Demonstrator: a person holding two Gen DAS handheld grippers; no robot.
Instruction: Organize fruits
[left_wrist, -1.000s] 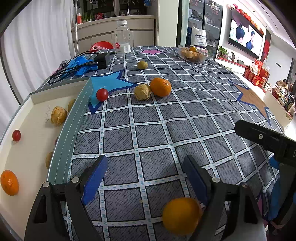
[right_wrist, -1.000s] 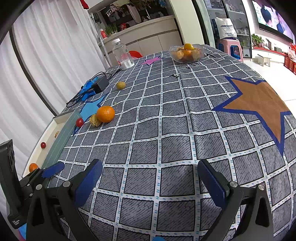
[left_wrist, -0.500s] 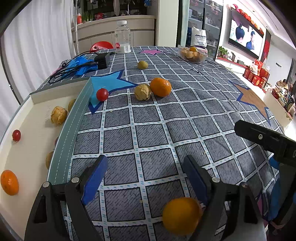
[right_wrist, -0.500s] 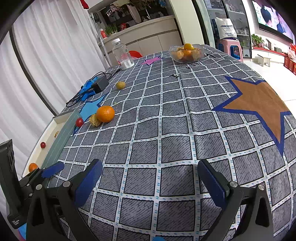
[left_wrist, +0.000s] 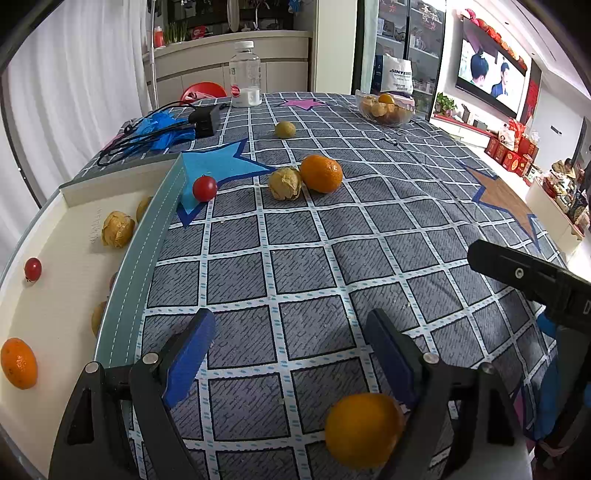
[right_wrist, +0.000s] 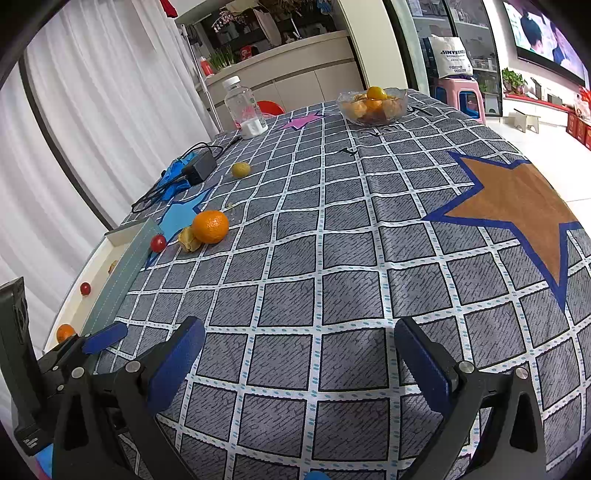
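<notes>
Nearby, the tray (left_wrist: 77, 192) holds tangerine (left_wrist: 18, 363) and tomato (left_wrist: 32, 268).

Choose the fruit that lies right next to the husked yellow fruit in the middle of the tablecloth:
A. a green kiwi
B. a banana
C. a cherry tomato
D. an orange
D: in the left wrist view the orange sits against the husked fruit on the tablecloth, while the cherry tomato lies apart, by the tray.
</notes>
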